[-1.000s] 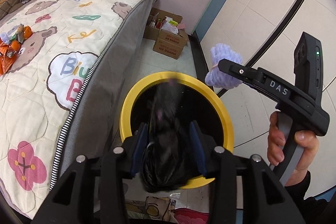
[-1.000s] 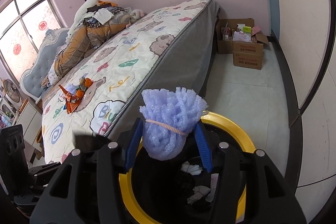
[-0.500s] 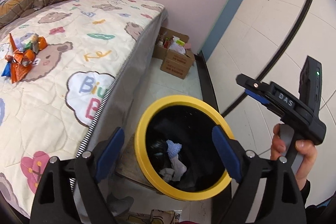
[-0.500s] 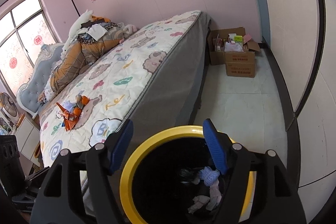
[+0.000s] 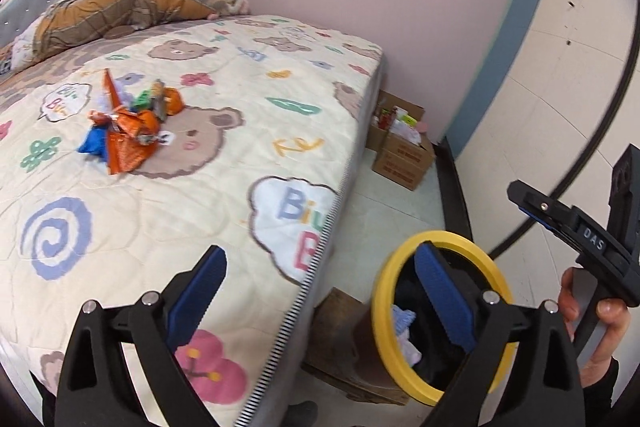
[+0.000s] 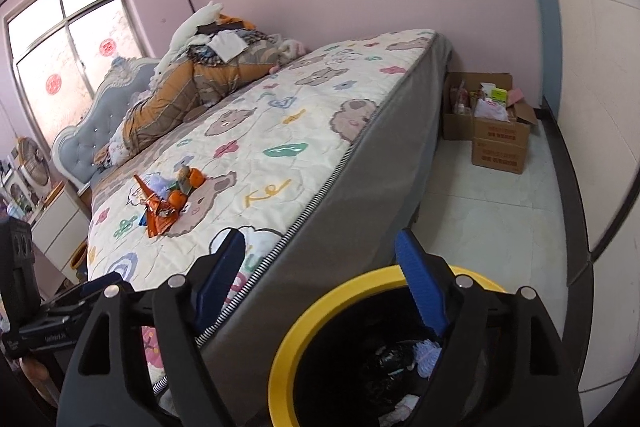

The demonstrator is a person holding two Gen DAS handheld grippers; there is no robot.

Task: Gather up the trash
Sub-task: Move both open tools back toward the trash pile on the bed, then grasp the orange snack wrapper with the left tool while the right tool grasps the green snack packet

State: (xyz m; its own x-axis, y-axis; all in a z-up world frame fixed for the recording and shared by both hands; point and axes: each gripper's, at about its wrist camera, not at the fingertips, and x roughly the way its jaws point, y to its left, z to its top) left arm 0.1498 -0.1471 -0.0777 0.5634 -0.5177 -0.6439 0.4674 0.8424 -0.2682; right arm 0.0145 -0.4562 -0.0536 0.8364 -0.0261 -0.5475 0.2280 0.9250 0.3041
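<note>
A yellow-rimmed bin stands on the floor beside the bed, with a black bag and a purple foam piece inside. A pile of orange and blue wrappers lies on the bedspread. My left gripper is open and empty over the bed's edge, pointing toward the bed. My right gripper is open and empty above the bin's near rim; it also shows in the left wrist view.
The bed with a cartoon quilt fills the left. Piled bedding lies at its head. Two cardboard boxes stand by the pink wall. A wooden block sits under the bed edge next to the bin.
Both grippers opened and dropped the black bag and the purple foam into the bin. The left gripper has since swung left toward the bed; the right gripper has risen a little.
</note>
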